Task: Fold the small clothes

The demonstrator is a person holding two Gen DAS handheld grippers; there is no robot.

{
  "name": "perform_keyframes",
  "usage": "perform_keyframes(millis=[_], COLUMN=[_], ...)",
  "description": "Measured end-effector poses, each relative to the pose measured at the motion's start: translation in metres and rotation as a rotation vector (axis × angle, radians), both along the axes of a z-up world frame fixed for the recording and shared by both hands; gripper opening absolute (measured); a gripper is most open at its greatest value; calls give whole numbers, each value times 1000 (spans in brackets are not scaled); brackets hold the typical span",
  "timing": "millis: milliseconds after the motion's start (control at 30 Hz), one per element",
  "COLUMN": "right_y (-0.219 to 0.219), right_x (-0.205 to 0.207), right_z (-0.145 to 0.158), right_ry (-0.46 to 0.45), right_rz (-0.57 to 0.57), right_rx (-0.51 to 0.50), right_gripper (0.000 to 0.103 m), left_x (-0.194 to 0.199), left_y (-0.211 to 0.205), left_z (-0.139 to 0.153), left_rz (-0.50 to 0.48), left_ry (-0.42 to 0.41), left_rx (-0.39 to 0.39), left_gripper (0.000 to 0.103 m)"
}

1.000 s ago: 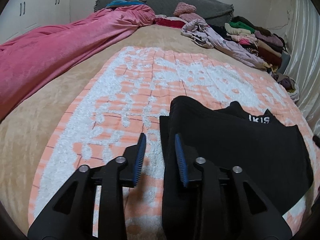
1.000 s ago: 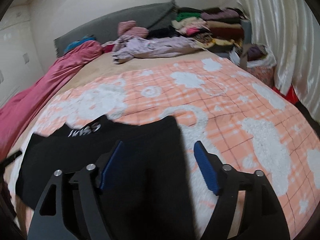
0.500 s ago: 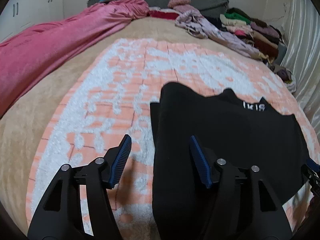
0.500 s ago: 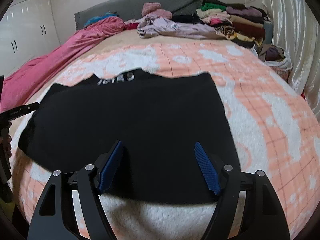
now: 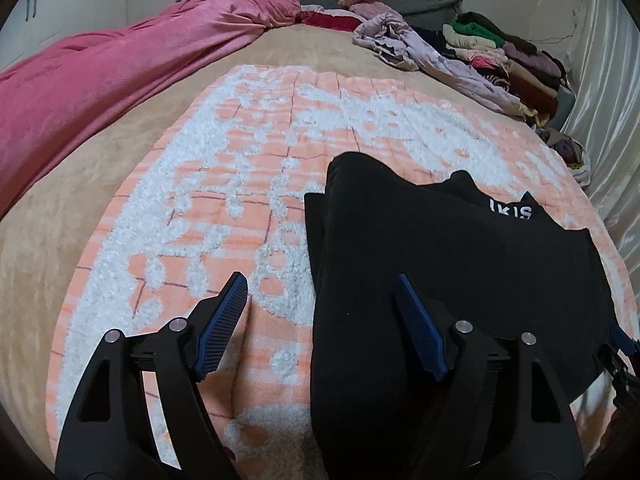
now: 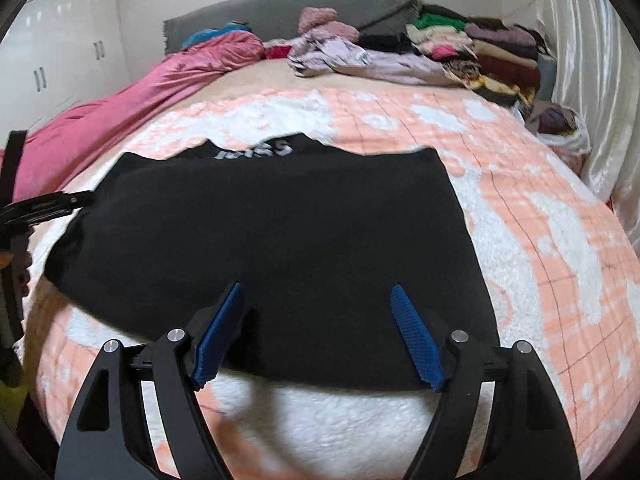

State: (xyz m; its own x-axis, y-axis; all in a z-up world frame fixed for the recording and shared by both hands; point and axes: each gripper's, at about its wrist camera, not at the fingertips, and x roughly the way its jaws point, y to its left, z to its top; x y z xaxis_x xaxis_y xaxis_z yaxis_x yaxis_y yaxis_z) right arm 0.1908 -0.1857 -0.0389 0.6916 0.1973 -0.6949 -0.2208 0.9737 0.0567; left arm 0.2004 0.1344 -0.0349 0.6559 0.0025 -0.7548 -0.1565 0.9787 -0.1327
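A black garment [image 5: 460, 264] with white lettering lies spread flat on the orange-and-white blanket [image 5: 248, 184]. My left gripper [image 5: 320, 292] is open and empty, hovering over the garment's left edge, one finger over the blanket and one over the cloth. In the right wrist view the same garment [image 6: 280, 232] lies in front of my right gripper [image 6: 316, 300], which is open and empty above its near edge. The left gripper's tip [image 6: 48, 204] shows at the left of that view, the right gripper's tip [image 5: 620, 344] at the right edge of the left wrist view.
A pink quilt [image 5: 100, 80] runs along the bed's left side. A heap of loose clothes [image 5: 420, 52] and a stack of folded ones [image 5: 512, 64] lie at the head. A grey headboard [image 6: 280, 8] and white curtains [image 6: 592, 60] bound the bed.
Both grippers pulled back toward the near side of the garment. The left gripper's jaws opened wider. The garment now lies flat, let go.
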Motion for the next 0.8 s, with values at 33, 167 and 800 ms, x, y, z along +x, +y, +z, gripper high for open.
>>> perform_keyframes(millis=[33, 167, 800], right_y=[3, 21, 134], right_x=[-1, -5, -7], right_z=[2, 11, 21], right_ry=[-5, -21, -68], right_rz=[11, 62, 334], right_rx=[0, 4, -57], right_gripper=[77, 80, 83], left_x=[0, -1, -1], left_y=[0, 1, 17], left_z=[1, 5, 13], left_rz=[1, 4, 45], left_ry=[-2, -13, -24], left_rx=[2, 4, 40], left_gripper=[69, 73, 93])
